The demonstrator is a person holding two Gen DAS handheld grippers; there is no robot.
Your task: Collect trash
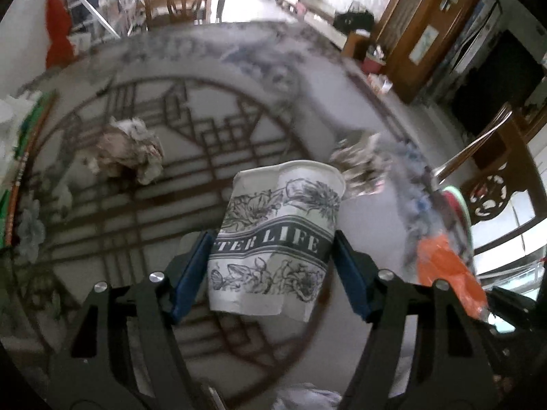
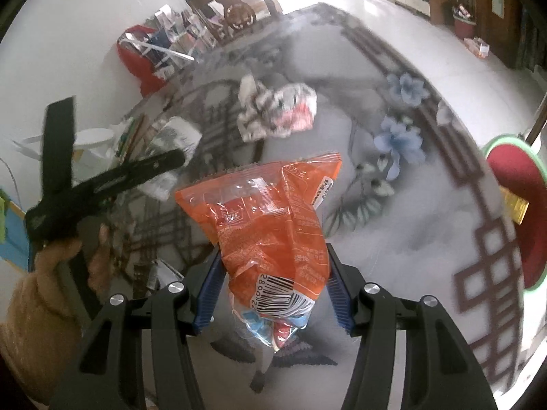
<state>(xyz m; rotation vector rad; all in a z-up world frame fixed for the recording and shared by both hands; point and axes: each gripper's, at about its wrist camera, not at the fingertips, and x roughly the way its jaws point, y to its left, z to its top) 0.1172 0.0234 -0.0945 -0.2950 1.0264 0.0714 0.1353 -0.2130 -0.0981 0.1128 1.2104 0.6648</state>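
Observation:
A white paper cup printed with grey flowers and the word "LIFE" stands tilted between the blue pads of my left gripper, which is shut on its sides above the patterned rug. My right gripper is shut on a crinkled orange snack bag with a barcode near its lower end. The same bag shows at the right edge of the left wrist view. Loose crumpled paper wads lie on the rug: one to the left, one just behind the cup, one ahead in the right wrist view.
A hand in a beige sleeve holds the other gripper at the left of the right wrist view. A wooden chair stands beyond the rug, wooden furniture at the right. A red round cushion with a green rim sits at the right edge.

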